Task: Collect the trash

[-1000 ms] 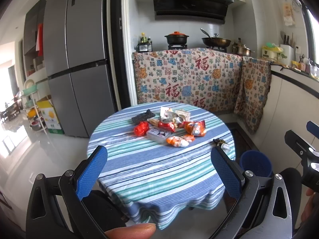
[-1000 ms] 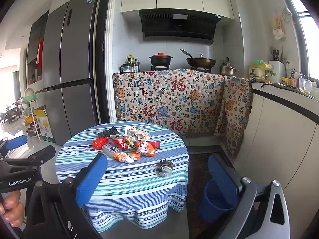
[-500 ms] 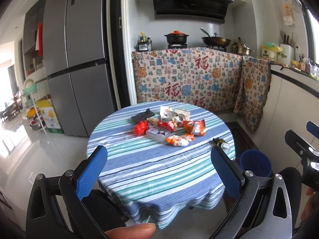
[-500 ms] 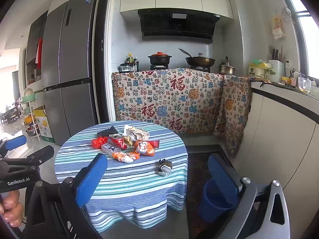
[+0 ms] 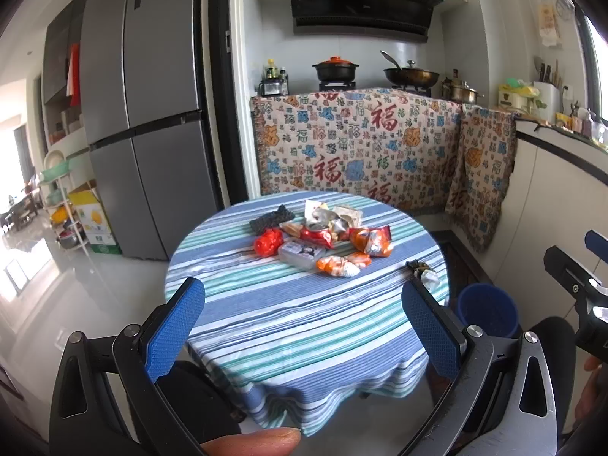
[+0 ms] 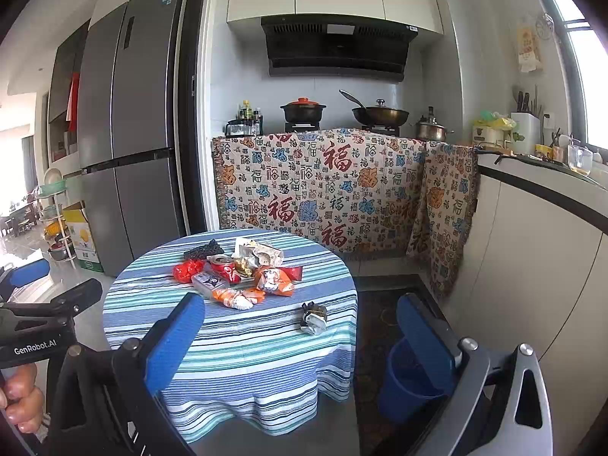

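A heap of snack wrappers and packets [image 5: 323, 235] [image 6: 243, 273] lies at the far middle of a round table with a blue striped cloth [image 5: 288, 315] [image 6: 243, 345]. One crumpled wrapper [image 5: 423, 271] [image 6: 313, 317] sits apart near the table's right edge. A blue bin [image 5: 486, 309] [image 6: 408, 383] stands on the floor right of the table. My left gripper [image 5: 304, 326] is open and empty, short of the table. My right gripper [image 6: 300, 342] is open and empty too, well back from the table.
A grey fridge [image 5: 148, 125] stands at the left. Behind the table a patterned cloth [image 6: 323, 186] hangs over the stove counter with pots on top. A white counter [image 6: 539, 258] runs along the right. A dark mat [image 6: 383, 311] lies beside the bin.
Both grippers have stayed almost still; the right wrist view has shifted very slightly. Nothing on the table has moved.
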`<action>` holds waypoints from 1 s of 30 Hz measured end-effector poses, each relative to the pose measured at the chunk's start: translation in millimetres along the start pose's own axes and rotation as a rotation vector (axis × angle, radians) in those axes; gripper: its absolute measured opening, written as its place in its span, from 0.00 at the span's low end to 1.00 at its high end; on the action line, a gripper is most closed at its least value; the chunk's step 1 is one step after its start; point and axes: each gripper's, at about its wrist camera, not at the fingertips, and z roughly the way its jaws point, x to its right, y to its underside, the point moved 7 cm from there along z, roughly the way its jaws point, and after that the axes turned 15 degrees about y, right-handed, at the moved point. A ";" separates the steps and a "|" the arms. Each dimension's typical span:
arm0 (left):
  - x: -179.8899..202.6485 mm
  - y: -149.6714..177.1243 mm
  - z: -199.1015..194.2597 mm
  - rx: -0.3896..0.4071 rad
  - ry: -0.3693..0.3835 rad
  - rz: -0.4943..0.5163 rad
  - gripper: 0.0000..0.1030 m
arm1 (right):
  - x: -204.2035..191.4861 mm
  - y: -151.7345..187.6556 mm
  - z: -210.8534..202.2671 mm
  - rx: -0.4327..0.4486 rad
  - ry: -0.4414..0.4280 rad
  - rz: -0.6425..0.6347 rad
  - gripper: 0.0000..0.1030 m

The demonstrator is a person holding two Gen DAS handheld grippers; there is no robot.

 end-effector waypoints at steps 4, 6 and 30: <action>0.2 2.8 0.2 -0.001 -0.001 0.000 1.00 | 0.8 3.0 1.0 -0.002 0.002 -0.002 1.00; -0.1 1.9 0.4 -0.001 -0.001 0.000 1.00 | 1.4 4.5 1.1 -0.002 0.002 -0.003 1.00; -25.6 12.9 27.6 -0.068 -0.017 -0.064 1.00 | -6.8 12.6 23.2 -0.036 0.004 -0.010 1.00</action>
